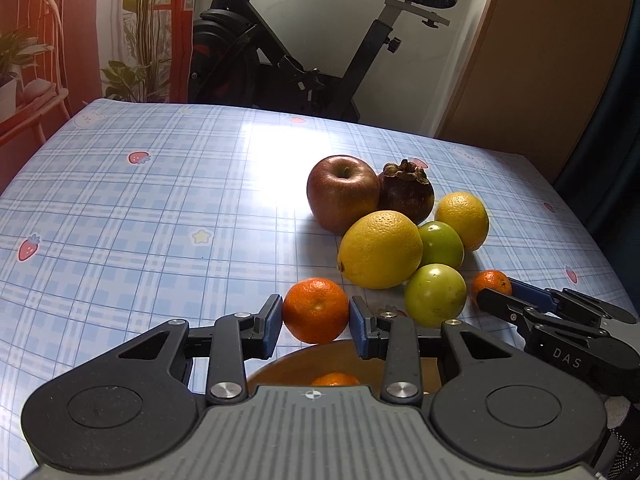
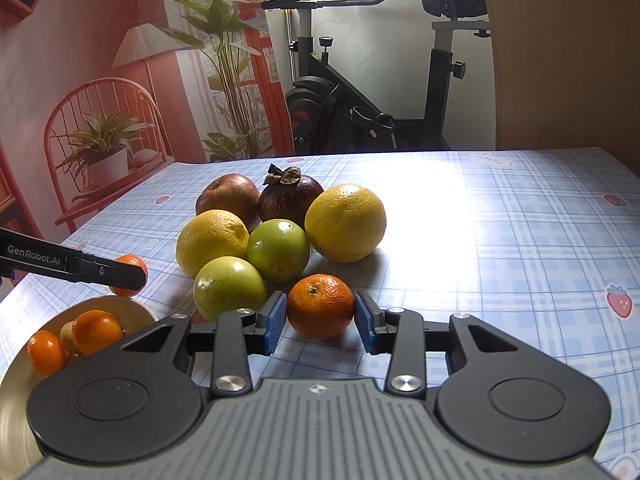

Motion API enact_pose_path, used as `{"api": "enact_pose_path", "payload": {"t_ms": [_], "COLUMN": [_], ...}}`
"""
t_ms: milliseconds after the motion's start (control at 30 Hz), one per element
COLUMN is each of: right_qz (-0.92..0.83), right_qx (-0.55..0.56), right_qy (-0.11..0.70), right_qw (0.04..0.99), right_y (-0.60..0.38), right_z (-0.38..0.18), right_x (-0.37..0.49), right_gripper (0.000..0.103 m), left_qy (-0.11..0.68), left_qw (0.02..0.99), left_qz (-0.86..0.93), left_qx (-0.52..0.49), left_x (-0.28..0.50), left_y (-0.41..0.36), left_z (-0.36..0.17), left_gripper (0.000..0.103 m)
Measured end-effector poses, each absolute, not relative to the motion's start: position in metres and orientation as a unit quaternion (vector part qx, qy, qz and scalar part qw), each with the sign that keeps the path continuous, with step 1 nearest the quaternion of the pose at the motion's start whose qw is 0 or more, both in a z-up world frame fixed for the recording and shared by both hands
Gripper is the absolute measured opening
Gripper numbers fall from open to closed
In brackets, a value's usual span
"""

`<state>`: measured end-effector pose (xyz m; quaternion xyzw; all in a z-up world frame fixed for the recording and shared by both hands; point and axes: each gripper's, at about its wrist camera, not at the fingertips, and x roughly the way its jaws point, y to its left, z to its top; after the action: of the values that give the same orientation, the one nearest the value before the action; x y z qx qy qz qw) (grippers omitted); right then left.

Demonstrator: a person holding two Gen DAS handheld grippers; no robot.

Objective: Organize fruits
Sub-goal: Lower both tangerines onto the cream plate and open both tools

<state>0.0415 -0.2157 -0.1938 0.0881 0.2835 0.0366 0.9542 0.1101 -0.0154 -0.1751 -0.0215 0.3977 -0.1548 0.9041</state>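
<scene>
My left gripper (image 1: 316,314) is shut on a small tangerine (image 1: 316,310) and holds it above the wooden bowl (image 1: 280,368); this also shows in the right wrist view (image 2: 129,269). The bowl (image 2: 132,312) holds several small tangerines (image 2: 96,330). My right gripper (image 2: 321,314) has its blue pads around another tangerine (image 2: 321,306) on the table, with small gaps on both sides. Behind it lie two green fruits (image 2: 229,288), two lemons (image 2: 345,227), a red apple (image 2: 229,200) and a dark mangosteen (image 2: 290,200).
The table (image 2: 500,240) has a blue plaid cloth with strawberry prints. An exercise bike (image 2: 360,92) stands behind the far edge. A wooden panel (image 2: 560,60) is at the right.
</scene>
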Motion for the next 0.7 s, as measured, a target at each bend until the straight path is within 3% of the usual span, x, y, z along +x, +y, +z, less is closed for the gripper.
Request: {"api": "enact_pose_path", "payload": {"t_ms": [700], "right_qz": [0.063], "right_qx": [0.103], "right_qy": [0.270], "right_qw": [0.955], "right_y": [-0.185], "right_z": [-0.163], "right_x": [-0.020], "right_gripper": [0.040], "left_qy": [0.372], "left_qw": [0.910], "left_qz": [-0.182], "left_qx": [-0.017], "left_x": [0.030], "left_y": [0.008], "left_z": [-0.147], "left_gripper": [0.038]}}
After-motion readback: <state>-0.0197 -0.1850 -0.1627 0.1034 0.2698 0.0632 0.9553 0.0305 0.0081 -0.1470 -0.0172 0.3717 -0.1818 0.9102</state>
